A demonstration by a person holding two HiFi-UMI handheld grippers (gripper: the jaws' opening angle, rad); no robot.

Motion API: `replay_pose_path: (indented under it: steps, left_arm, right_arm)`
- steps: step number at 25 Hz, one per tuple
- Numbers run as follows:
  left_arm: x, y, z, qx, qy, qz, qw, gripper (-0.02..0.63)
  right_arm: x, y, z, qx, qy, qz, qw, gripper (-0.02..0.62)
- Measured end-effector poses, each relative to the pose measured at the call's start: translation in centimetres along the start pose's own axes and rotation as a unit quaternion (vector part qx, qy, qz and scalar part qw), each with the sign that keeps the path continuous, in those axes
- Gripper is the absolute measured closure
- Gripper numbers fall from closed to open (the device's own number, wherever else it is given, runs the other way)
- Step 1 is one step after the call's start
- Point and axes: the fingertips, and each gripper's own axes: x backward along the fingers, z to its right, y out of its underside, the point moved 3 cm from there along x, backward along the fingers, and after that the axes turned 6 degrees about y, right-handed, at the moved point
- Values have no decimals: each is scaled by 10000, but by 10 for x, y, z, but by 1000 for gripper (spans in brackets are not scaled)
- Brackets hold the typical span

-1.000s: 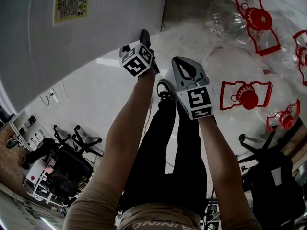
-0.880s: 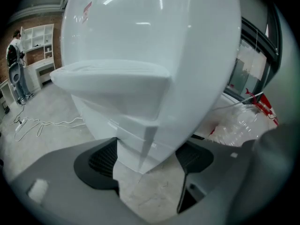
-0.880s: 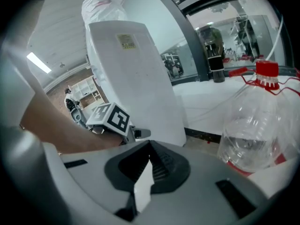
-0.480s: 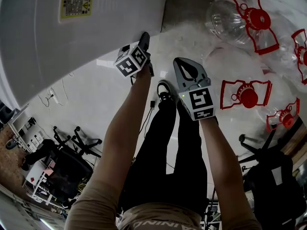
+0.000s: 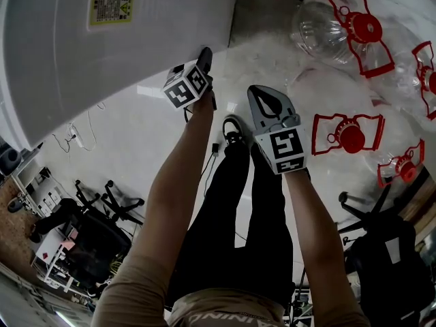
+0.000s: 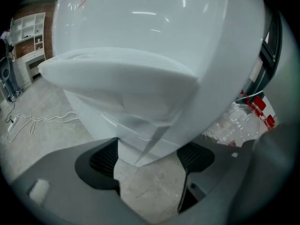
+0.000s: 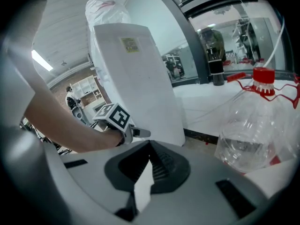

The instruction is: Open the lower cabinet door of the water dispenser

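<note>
The white water dispenser (image 5: 102, 60) with a yellow label fills the upper left of the head view. My left gripper (image 5: 204, 54) is at its right edge, low down. In the left gripper view the jaws (image 6: 147, 156) have just been opening and stand wide. The bottom corner of the white cabinet (image 6: 140, 144) sits between the pads (image 6: 104, 161), which do not press on it. My right gripper (image 5: 261, 95) hangs to the right, apart from the dispenser. Its jaws (image 7: 149, 146) are shut with nothing in them. The right gripper view shows the dispenser (image 7: 136, 78) and the left gripper (image 7: 143, 133).
Several clear water bottles with red caps and handles (image 5: 340, 19) lie on the floor at the right, one close in the right gripper view (image 7: 253, 125). A cable (image 5: 75, 138) lies left of the dispenser. Office chairs (image 5: 95, 230) stand behind; my shoe (image 5: 235, 131) is below.
The left gripper has tilted a little at the dispenser's edge, its marker cube shifting slightly left. The right gripper has barely moved.
</note>
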Motion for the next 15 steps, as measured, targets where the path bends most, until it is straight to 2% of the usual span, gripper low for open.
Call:
replay_pose_path:
  steps: [4, 10, 15]
  left_arm:
    - [3, 6, -1, -67, 19, -56, 10000, 212]
    - [27, 27, -16, -564, 83, -276, 9980, 221]
    - [51, 49, -27, -675, 52, -453, 9967, 276]
  right_arm:
    - [2, 1, 4, 19, 19, 3, 10000, 586]
    - [-1, 2, 0, 58, -16, 5, 10000, 586]
    - [0, 0, -15, 177, -147, -4, 9997, 586]
